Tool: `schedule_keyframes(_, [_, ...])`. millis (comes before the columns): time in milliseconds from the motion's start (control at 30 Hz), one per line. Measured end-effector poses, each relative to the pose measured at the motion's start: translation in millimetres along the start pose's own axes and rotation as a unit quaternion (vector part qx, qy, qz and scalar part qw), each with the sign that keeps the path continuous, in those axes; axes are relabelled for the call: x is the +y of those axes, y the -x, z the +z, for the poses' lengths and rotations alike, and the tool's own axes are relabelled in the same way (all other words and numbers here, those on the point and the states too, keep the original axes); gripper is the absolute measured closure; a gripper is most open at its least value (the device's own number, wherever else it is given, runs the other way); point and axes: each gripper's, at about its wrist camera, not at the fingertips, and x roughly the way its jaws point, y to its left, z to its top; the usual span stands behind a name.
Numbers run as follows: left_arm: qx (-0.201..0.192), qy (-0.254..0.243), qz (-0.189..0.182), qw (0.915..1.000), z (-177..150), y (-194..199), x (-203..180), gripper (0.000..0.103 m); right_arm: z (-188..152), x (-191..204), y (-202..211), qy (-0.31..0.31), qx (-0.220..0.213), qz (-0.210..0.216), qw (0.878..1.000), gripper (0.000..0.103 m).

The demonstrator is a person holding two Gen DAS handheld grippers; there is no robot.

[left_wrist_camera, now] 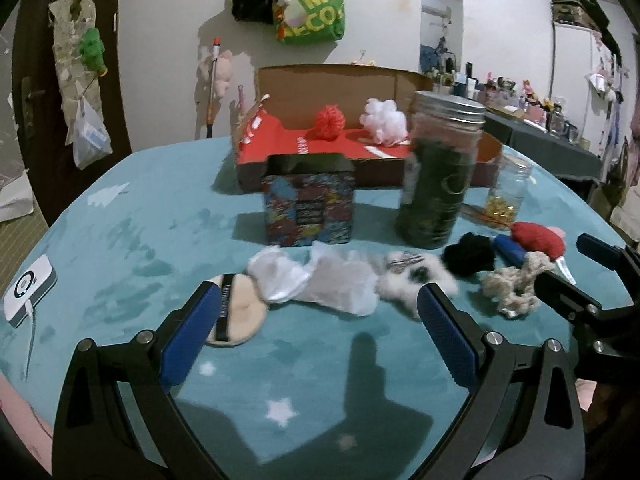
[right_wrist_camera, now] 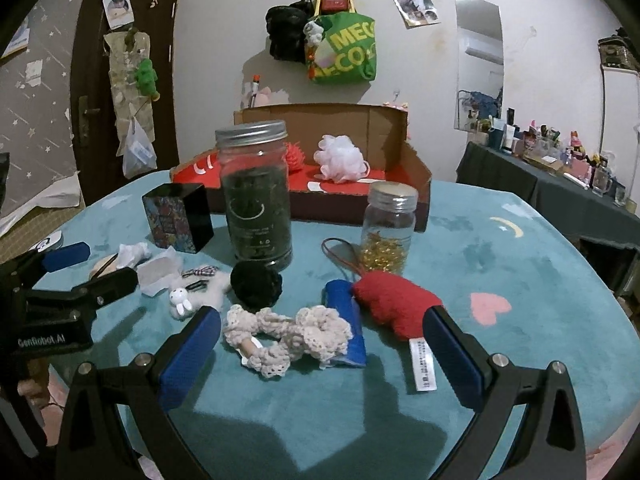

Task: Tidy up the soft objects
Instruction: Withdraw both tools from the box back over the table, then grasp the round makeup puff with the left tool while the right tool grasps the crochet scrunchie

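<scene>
Mostly plush and fluff lies strewn across the teal velvety table cover [right_wrist_camera: 480, 264]: a cream crocheted ruffle [right_wrist_camera: 288, 332], knobbly and looped, lies against a flat blue pouch [right_wrist_camera: 348, 312]; a red felted piece [right_wrist_camera: 396, 304] with a white label touches the pouch's far side, and a black woolly puff [right_wrist_camera: 256, 284] sits just behind the crochet. To the left are a white fuzzy bunny charm [right_wrist_camera: 196, 292], crumpled white tissue-like wrappers [left_wrist_camera: 336, 284], and a round beige powder puff [left_wrist_camera: 240, 312] with a black band. Behind stand a tall glass jar [right_wrist_camera: 256, 196] with a metal screw lid and dark contents, a smaller jar [right_wrist_camera: 388, 228] of gold bits, and a boxy patterned tin [right_wrist_camera: 176, 220]. A cardboard box [right_wrist_camera: 416, 184] with a red floor holds a red mesh ball [left_wrist_camera: 330, 122] and a white mesh puff [right_wrist_camera: 340, 158]. The right gripper [right_wrist_camera: 320, 344] is spread wide, gripping nothing, its blue textured pads flanking the crochet and pouch. The left gripper [left_wrist_camera: 320, 320] is likewise wide apart and empty, one pad overlapping the powder puff in view
</scene>
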Motion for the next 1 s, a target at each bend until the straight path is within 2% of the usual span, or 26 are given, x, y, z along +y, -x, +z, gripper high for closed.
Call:
schedule_keyframes(200, [0.017,0.006,0.019,0.9997,-1,-5,22,0.003,-2,5,-7,0.007,0.008,0.009,1.0,0.0])
schedule_keyframes(533, [0.042,-0.004,0.028,0.9987,0,-16,46,0.005,-4,14,-14,0.025,0.012,0.008,1.0,0.0])
schedule_keyframes(567, [0.044,-0.005,0.029,0.9986,0,-17,47,0.009,-4,15,-15,0.028,0.012,0.007,1.0,0.0])
schedule_keyframes(600, [0.047,-0.006,0.03,0.9984,-1,-19,48,0.02,-5,16,-18,0.031,0.014,0.007,0.999,0.0])
schedule_keyframes(633, [0.054,-0.008,0.029,0.9981,-2,-23,49,0.026,-5,16,-19,0.032,0.016,0.008,0.999,0.001])
schedule_keyframes(667, [0.06,-0.009,0.029,0.9977,-3,-26,50,0.038,-6,17,-21,0.034,0.018,0.01,0.999,0.004])
schedule_keyframes(700, [0.07,-0.009,0.027,0.9971,-4,-30,50,0.039,-8,17,-23,0.035,0.023,0.017,0.999,0.006])
schedule_keyframes(767, [0.079,-0.004,0.02,0.9966,-7,-36,51,0.045,-10,17,-28,0.033,0.034,0.03,0.998,0.025])
schedule_keyframes(800, [0.077,-0.004,0.02,0.9968,-7,-34,51,0.055,-12,17,-29,0.034,0.035,0.028,0.998,0.027])
schedule_keyframes(833, [0.075,-0.006,0.018,0.997,-7,-33,50,0.057,-13,16,-28,0.037,0.03,0.029,0.998,0.031])
schedule_keyframes(933, [0.071,-0.01,0.02,0.9972,-8,-30,47,0.063,-14,16,-22,0.045,0.02,0.033,0.998,0.066])
schedule_keyframes(1000, [0.068,-0.01,0.02,0.9975,-8,-28,45,0.07,-13,14,-21,0.036,0.026,0.061,0.997,0.075])
